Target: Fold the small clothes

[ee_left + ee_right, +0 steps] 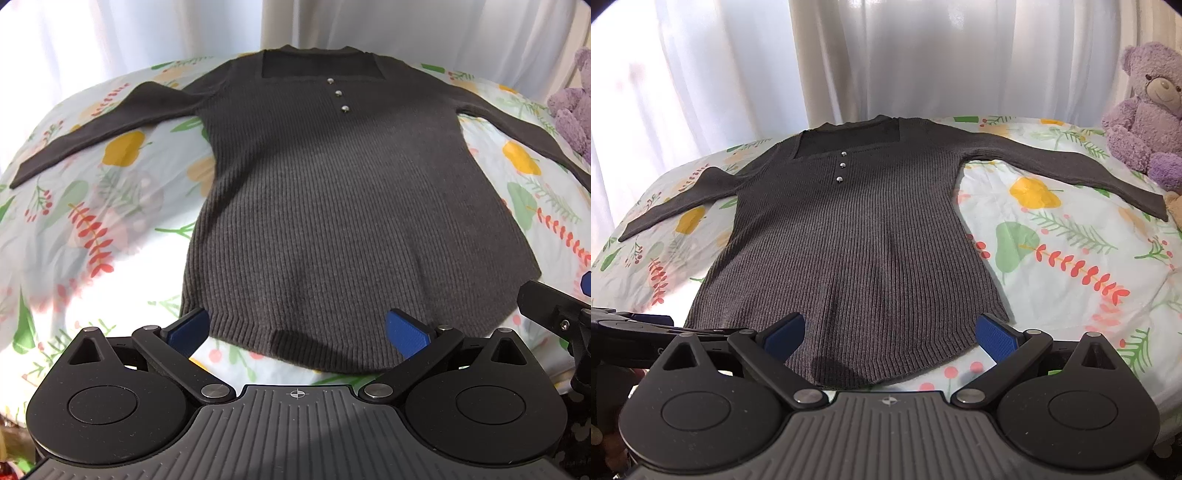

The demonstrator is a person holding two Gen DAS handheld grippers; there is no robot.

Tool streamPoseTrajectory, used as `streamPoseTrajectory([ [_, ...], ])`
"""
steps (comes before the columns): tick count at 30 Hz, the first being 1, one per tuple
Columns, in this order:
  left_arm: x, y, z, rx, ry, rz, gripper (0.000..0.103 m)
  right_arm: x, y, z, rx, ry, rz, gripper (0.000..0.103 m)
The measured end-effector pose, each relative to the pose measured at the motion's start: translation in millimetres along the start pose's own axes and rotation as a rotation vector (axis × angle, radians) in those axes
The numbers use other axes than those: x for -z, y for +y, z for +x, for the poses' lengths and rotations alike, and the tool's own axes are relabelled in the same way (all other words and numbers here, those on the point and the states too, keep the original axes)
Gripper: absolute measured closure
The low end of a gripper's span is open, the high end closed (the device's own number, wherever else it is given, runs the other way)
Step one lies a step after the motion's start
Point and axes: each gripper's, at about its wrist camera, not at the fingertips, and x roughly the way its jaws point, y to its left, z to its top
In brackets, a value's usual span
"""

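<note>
Flat on a floral bedsheet (122,229), a dark grey ribbed sweater (332,206) lies face up, hem toward the near edge, neckline toward the far edge and both sleeves spread outward. Three small metal buttons (338,93) run below its square neckline. White curtains (886,55) hang behind the far edge. The left gripper (297,328) hovers near the hem with its blue-padded fingers (404,332) spread wide, holding nothing; the right gripper (890,330) does likewise toward the hem's right corner, its fingers (997,336) also apart and empty. Nothing lies on the sweater. At the bed's far right corner sits a purple teddy bear (1148,110), just beside the right sleeve's cuff; the right wrist view shows it whole, the left only its edge. Part of the left gripper's black frame juts into the right view's left margin.
</note>
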Motion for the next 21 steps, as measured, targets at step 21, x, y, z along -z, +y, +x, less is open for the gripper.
streamPoseTrajectory([
  [21, -5, -3, 17, 0.031, 0.06, 0.008, 0.0, -1, -26, 12, -0.093, 0.015, 0.132, 0.004],
])
